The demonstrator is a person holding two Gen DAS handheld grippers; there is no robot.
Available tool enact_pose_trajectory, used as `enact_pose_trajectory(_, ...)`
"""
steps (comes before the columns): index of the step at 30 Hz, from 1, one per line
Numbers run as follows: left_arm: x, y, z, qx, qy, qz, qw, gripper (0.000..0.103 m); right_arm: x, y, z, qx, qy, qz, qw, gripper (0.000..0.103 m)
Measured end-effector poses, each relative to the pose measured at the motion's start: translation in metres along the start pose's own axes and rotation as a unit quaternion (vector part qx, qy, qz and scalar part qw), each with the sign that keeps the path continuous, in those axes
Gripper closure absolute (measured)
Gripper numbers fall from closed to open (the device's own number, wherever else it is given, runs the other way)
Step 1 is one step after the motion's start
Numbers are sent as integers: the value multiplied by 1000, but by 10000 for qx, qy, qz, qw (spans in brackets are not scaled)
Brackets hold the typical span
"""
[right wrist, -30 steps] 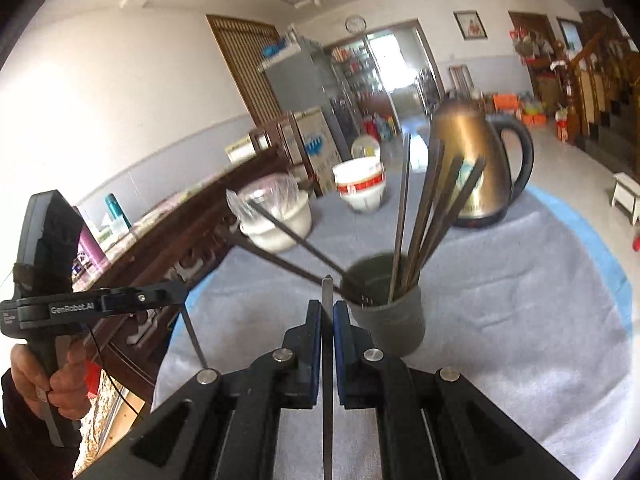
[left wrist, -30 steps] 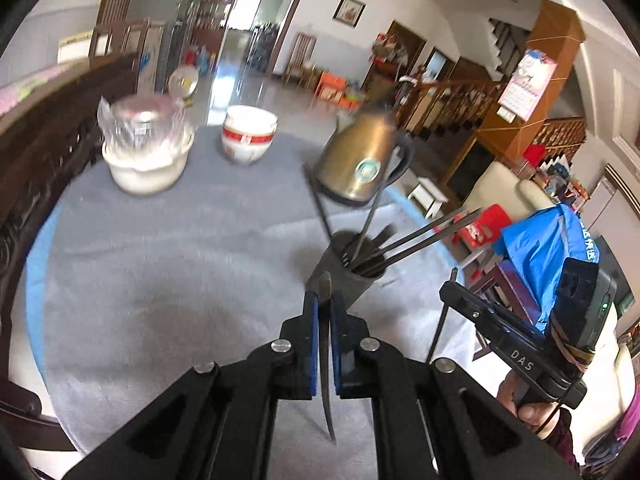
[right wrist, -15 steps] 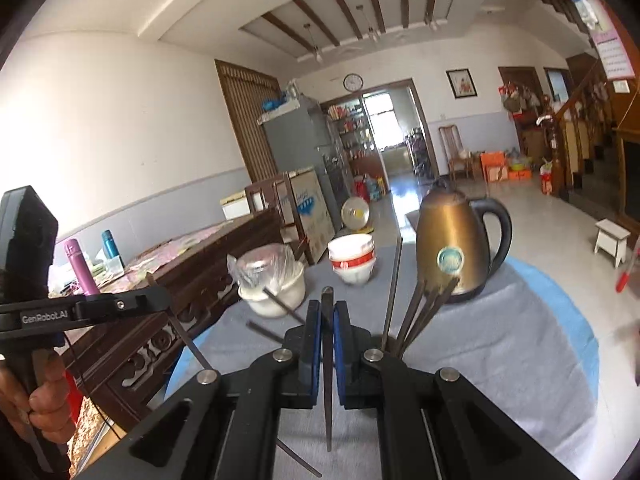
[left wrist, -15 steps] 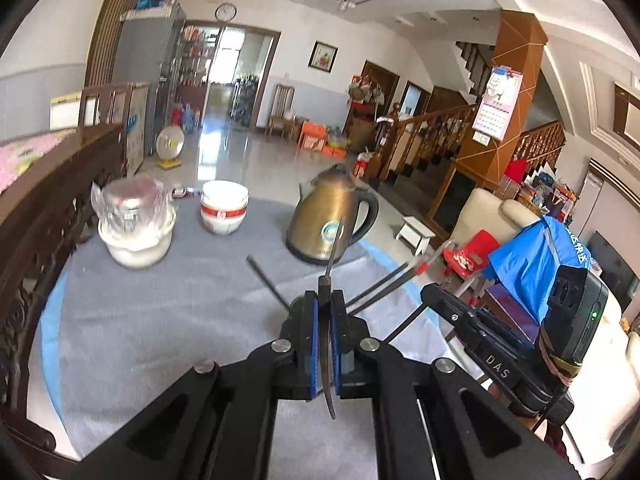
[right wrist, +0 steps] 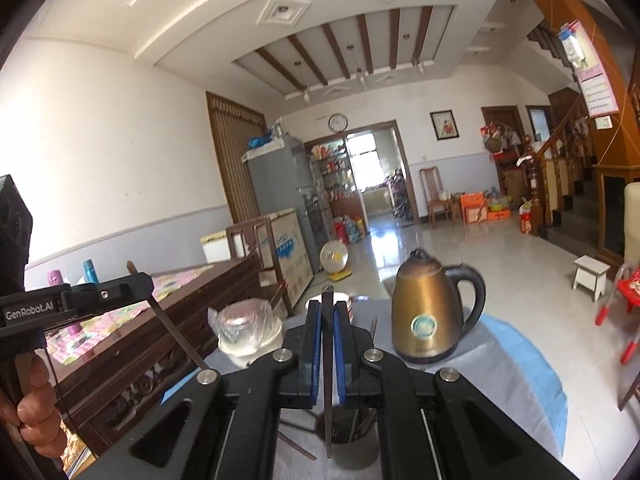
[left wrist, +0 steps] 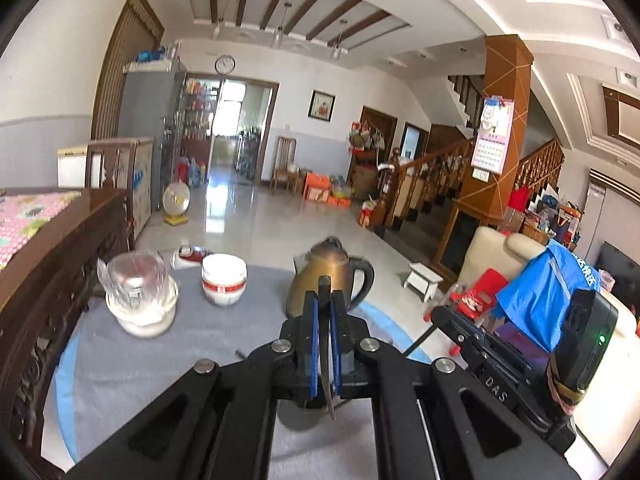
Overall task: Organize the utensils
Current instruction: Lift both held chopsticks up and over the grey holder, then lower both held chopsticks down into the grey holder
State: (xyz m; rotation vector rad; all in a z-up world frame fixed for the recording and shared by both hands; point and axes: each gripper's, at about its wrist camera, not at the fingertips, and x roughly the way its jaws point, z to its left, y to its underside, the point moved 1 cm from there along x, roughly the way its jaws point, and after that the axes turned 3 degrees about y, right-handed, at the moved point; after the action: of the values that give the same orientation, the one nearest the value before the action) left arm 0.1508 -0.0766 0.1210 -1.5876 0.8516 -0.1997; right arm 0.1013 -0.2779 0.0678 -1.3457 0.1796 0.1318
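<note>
My left gripper [left wrist: 325, 300] is shut on a dark chopstick [left wrist: 327, 376] that hangs down between its blue pads. My right gripper [right wrist: 328, 312] is shut on another dark chopstick [right wrist: 328, 400]. Below both sits the grey utensil holder [right wrist: 348, 436], mostly hidden by the jaws; it also shows in the left wrist view [left wrist: 298, 418]. A few chopsticks [right wrist: 372, 328] stick out of it. Each gripper shows in the other's view, the right one [left wrist: 440, 314] and the left one [right wrist: 140, 280], each with its stick hanging down.
A bronze kettle [right wrist: 428, 312] stands behind the holder on the grey cloth [left wrist: 160, 376]. A red-banded white bowl stack [left wrist: 223, 280] and a plastic-covered white bowl [left wrist: 138, 300] stand at the back left. A dark carved wooden rail [left wrist: 48, 280] runs along the left.
Both grippers have risen and tilted up, each lifting its chopstick higher above the holder. The holder has dropped from mid-view to beneath the jaws.
</note>
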Motion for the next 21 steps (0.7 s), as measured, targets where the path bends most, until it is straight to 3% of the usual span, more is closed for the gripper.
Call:
enact_pose_trajectory(10, 31, -13, -19, 185, -523, -603, 9966, 97, 14, -2, -3, 178, 478, -491, 9975, 97)
enact_pose_trajectory(15, 63, 0, -22, 236, -799, -554, 9950, 97, 35, 8, -10, 303, 581, -427, 9969, 97)
enact_pose_trajectory(21, 105, 25, -5, 122, -1107, -207, 9936, 97, 54, 29, -20, 353, 601, -128, 9975, 97)
